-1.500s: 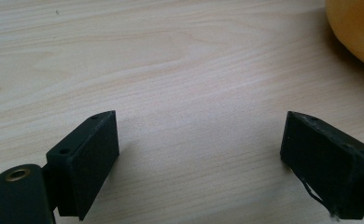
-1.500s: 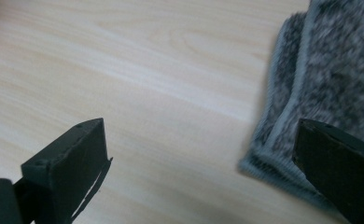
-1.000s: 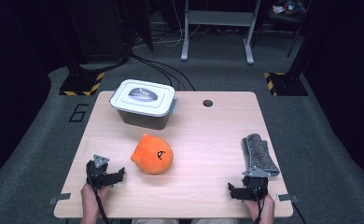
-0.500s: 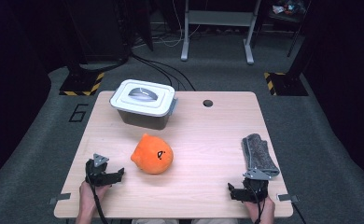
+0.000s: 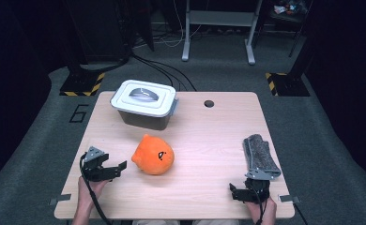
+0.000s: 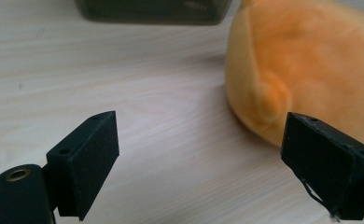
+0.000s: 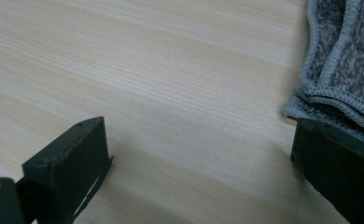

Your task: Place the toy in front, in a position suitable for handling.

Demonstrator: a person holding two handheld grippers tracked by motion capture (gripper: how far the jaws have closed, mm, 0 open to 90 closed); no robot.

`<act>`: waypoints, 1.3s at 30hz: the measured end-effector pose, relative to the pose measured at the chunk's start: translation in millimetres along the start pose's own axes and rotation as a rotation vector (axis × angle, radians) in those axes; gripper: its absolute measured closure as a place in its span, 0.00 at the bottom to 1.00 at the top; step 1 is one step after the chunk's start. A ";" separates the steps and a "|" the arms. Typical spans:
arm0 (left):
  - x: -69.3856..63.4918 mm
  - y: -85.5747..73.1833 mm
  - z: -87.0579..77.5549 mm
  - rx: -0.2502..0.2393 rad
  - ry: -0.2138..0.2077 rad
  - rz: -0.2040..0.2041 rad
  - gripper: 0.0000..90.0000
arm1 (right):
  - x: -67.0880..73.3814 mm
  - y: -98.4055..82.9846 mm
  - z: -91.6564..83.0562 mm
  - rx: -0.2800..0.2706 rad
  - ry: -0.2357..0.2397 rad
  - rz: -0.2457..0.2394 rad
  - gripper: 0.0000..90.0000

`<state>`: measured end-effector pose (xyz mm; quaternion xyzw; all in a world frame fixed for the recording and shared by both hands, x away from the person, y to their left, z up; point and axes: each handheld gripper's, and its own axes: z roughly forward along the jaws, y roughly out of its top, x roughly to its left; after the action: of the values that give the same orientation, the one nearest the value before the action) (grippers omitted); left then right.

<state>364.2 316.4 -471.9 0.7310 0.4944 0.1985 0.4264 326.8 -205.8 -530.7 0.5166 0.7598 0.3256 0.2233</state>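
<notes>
Two hand-held grippers wait at the near edge of a pale wooden surface point(image 5: 204, 140), each with its jaws spread wide and nothing between them. The left gripper point(image 5: 113, 169) has lifted off the wood since a second ago and now angles toward the orange plush toy point(image 5: 154, 155), which sits just beside it near the middle of the surface. In the left gripper view the toy point(image 6: 306, 70) lies ahead and to the right, its flank close behind the right-hand jaw; whether they touch cannot be told, and nothing lies in the gap between the jaws. The toy itself has not shifted. The right gripper point(image 5: 247, 191) has kept its place at the near right corner, its tip just beside the near end of a folded grey towel point(image 5: 261, 157); in the right gripper view the towel's stitched edge point(image 7: 339, 70) lies beside the right-hand jaw, ungripped. A lidded white bin point(image 5: 145, 104) stands closed at the far left, well apart from both hands.

The rise of the left hand reads as the opening of a reach for the toy, so the work appears barely begun: no grasp is made, and the jaws would need to swing right around the soft body before closing.
</notes>
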 end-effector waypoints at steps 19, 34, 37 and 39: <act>-53.1 41.5 33.9 0.074 -0.147 0.190 0.00 | 0.1 -0.1 -0.2 -0.001 -0.001 0.000 0.04; -58.6 42.4 61.0 0.168 -0.146 0.229 0.17 | -0.1 -0.1 -0.3 -0.004 -0.003 0.002 0.05; -61.3 39.6 61.1 0.181 -0.137 0.258 0.32 | -0.1 -0.1 -0.4 -0.004 -0.006 0.003 0.06; -63.1 36.7 61.8 0.176 -0.132 0.267 0.41 | -0.3 -0.2 -0.5 -0.008 -0.009 0.005 0.07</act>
<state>401.3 228.2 -468.0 0.8360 0.3794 0.1607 0.3623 326.4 -206.2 -530.6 0.5189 0.7562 0.3269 0.2279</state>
